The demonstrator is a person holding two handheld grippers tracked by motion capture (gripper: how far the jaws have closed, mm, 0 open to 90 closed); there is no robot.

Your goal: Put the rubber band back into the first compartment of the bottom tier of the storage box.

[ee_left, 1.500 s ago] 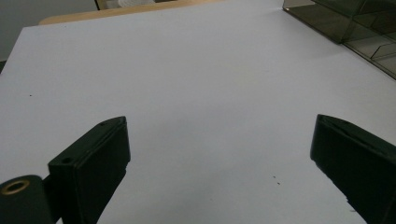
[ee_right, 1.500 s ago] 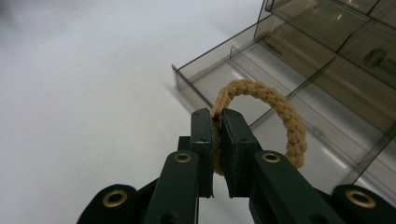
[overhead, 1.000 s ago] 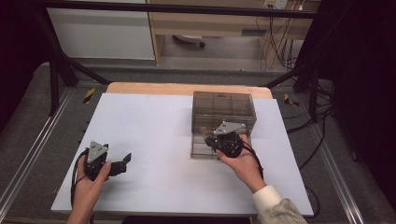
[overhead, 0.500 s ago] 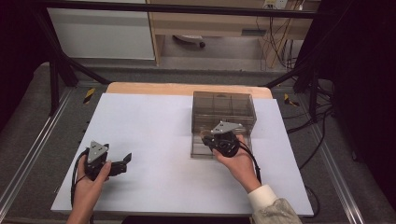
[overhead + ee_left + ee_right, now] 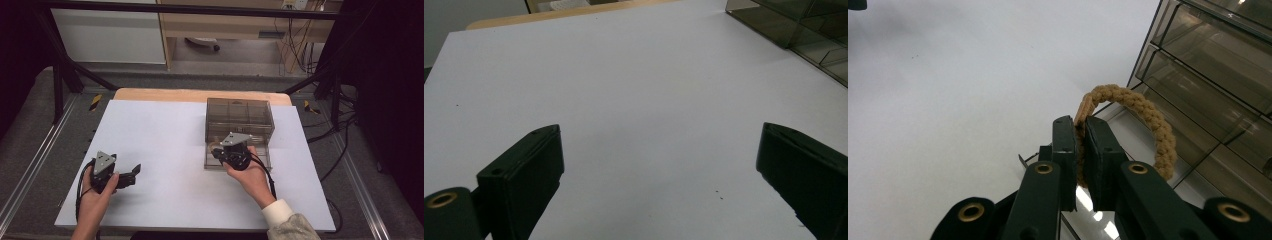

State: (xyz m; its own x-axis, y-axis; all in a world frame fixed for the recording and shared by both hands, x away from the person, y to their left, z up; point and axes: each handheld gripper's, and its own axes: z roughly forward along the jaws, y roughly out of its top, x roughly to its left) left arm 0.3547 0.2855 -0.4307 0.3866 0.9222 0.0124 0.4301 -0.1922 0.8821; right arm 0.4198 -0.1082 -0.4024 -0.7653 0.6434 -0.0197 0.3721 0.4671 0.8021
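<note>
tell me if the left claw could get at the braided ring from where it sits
Probably yes, but not directly. The left claw sits open far across the bare table, with nothing between. The ring is already clamped in the right claw at the drawer box.

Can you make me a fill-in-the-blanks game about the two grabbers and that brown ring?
1. The right gripper has its fingers shut on a braided tan ____.
2. The left gripper has its fingers ____, with nothing between them.
3. The clear drawer box stands on a ____ table.

Missing words: ring; open; white
</note>
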